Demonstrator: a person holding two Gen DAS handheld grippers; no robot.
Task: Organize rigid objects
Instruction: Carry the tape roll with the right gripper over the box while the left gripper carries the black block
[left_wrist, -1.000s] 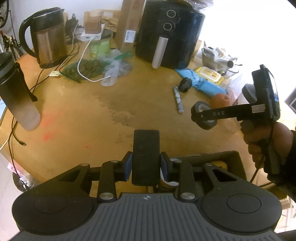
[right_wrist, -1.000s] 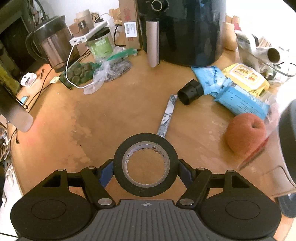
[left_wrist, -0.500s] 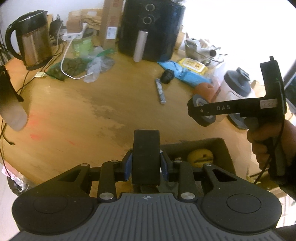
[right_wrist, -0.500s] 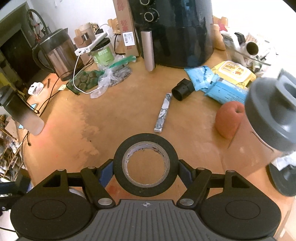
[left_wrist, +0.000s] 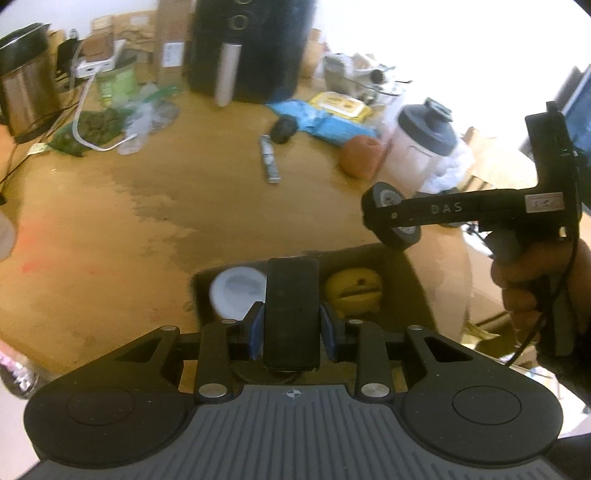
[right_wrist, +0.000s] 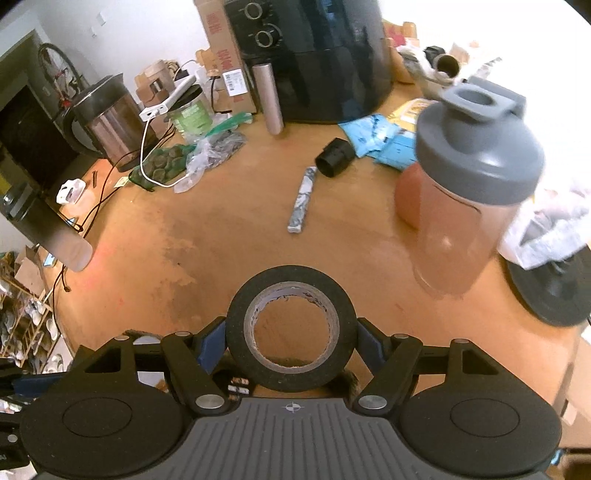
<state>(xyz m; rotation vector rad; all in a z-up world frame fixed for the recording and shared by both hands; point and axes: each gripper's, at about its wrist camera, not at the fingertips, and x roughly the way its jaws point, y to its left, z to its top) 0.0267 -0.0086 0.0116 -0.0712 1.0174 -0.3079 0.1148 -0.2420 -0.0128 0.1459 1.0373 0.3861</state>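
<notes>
My left gripper (left_wrist: 291, 326) is shut on a flat black phone-like slab (left_wrist: 292, 310) and holds it above an open cardboard box (left_wrist: 413, 284) at the table's near edge. The box holds a white round dish (left_wrist: 236, 293) and a yellow object (left_wrist: 352, 291). My right gripper (right_wrist: 291, 345) is shut on a black roll of tape (right_wrist: 291, 328), held upright over the table. In the left wrist view the right gripper (left_wrist: 388, 218) hovers above the box's far right corner with the tape roll (left_wrist: 397, 236) in it.
On the wooden table (right_wrist: 221, 236) stand a shaker bottle with a grey lid (right_wrist: 469, 192), a black air fryer (right_wrist: 317, 55), a steel kettle (right_wrist: 107, 122) and a dark bottle (right_wrist: 48, 229). A wrapped bar (right_wrist: 303, 199), a black cap (right_wrist: 334, 157), blue packets (right_wrist: 384, 140) and bags (right_wrist: 207, 151) lie about.
Both grippers have pulled back toward the table's near edge. The cardboard box has come into fuller view under the left gripper. The shaker bottle has come into the right wrist view. Both grips are unchanged.
</notes>
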